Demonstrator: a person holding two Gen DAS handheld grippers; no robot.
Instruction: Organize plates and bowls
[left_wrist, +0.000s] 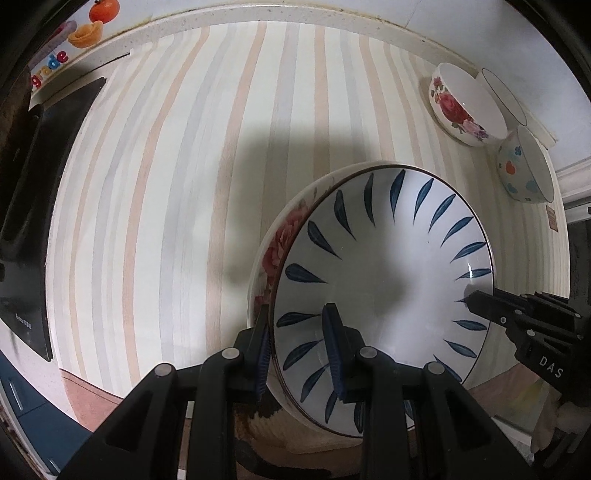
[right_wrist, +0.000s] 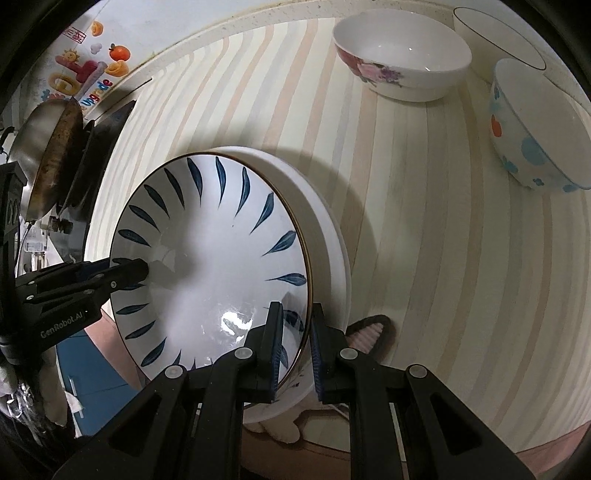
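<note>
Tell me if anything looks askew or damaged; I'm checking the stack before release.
No damage shows. The leaf plate sits tilted in the rose dish beneath, held by the left gripper and right gripper.

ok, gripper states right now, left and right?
Left gripper: shut on the stack's rim, blue-leaf plate and floral dish between its fingers.
Right gripper: shut on the opposite rim of the same stack.

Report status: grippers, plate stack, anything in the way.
Left gripper and right gripper both clamped across rims of the blue-leaf plate and rose-patterned dish beneath it. Three bowls apart at the countertop's back right. Nothing blocking.
</note>
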